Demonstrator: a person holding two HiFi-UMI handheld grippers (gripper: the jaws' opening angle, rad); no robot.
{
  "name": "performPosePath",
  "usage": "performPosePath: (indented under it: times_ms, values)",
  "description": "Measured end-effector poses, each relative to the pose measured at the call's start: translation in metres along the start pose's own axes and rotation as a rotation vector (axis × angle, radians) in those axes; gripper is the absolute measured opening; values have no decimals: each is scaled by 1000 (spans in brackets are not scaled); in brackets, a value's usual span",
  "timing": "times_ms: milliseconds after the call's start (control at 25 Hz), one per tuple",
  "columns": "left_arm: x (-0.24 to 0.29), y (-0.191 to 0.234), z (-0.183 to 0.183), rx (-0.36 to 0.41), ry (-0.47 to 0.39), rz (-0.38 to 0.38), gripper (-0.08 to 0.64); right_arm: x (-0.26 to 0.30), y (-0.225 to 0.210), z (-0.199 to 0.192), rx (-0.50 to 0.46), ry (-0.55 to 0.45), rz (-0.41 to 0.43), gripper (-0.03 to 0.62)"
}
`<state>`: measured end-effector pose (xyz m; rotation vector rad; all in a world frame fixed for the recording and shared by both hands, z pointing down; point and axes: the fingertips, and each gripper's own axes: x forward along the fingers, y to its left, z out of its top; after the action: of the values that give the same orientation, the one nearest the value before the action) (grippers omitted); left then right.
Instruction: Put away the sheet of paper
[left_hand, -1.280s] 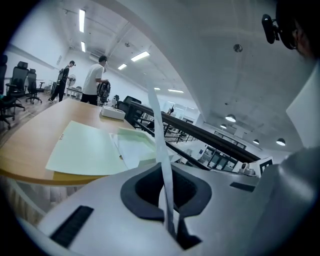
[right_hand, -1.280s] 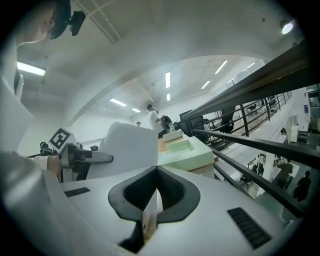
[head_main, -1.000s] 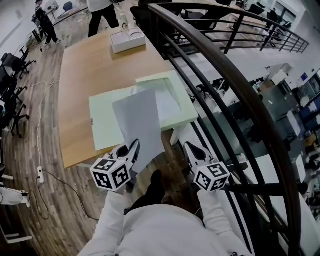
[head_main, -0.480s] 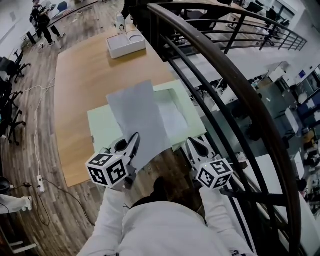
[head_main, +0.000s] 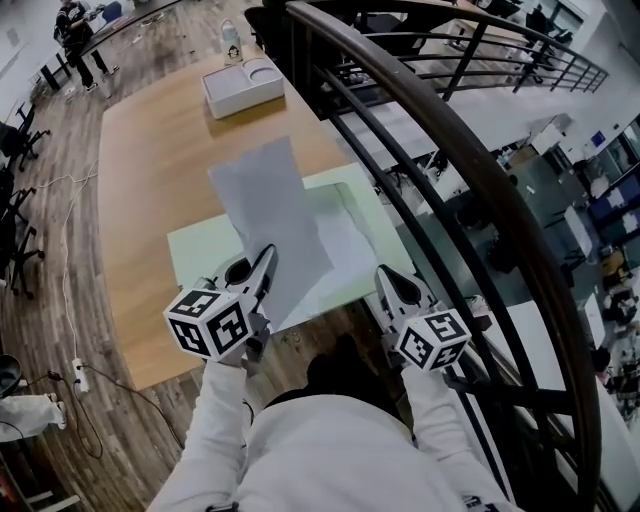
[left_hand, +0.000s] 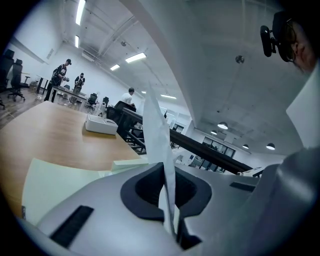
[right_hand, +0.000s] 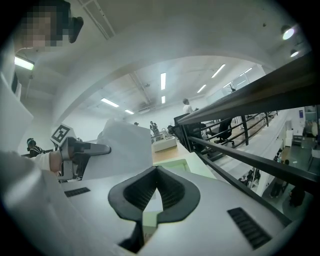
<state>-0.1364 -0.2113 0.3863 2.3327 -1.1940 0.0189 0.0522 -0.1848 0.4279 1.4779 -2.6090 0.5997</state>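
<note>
My left gripper (head_main: 260, 268) is shut on the near edge of a grey-white sheet of paper (head_main: 268, 212). The sheet slants up and away over a pale green box (head_main: 383, 228) and the flat green lid (head_main: 197, 255) beside it. White paper (head_main: 347, 247) lies inside the box. In the left gripper view the sheet (left_hand: 156, 135) stands edge-on, pinched between the jaws (left_hand: 168, 187). My right gripper (head_main: 392, 287) hangs at the table's near edge to the right of the sheet, shut with nothing in it (right_hand: 157, 189). From there I see the sheet (right_hand: 127, 146) and the left gripper (right_hand: 82, 150).
The wooden table (head_main: 150, 160) carries a white box (head_main: 243, 86) at its far end. A dark metal railing (head_main: 455, 165) runs along the table's right side. People stand far off at the back left (head_main: 75, 30). A cable and power strip (head_main: 78, 372) lie on the floor.
The left gripper has carried the sheet forward over the green box, so the sheet reaches farther up the table. The right gripper has stayed shut beside it.
</note>
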Motion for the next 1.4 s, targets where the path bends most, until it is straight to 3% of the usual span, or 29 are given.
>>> performPosePath:
  times_ms: [480,1000,1400]
  values:
    - [54,-4,4,-9,41,-50,17,27,-36,24,-2,5,-6,26]
    - [85,-5,-42,-77,127,-119,17,42,-63,23,15,37,-2,26]
    - [82,13,-87,-143,207,-90,17,49,-67,14,30,64,20,26]
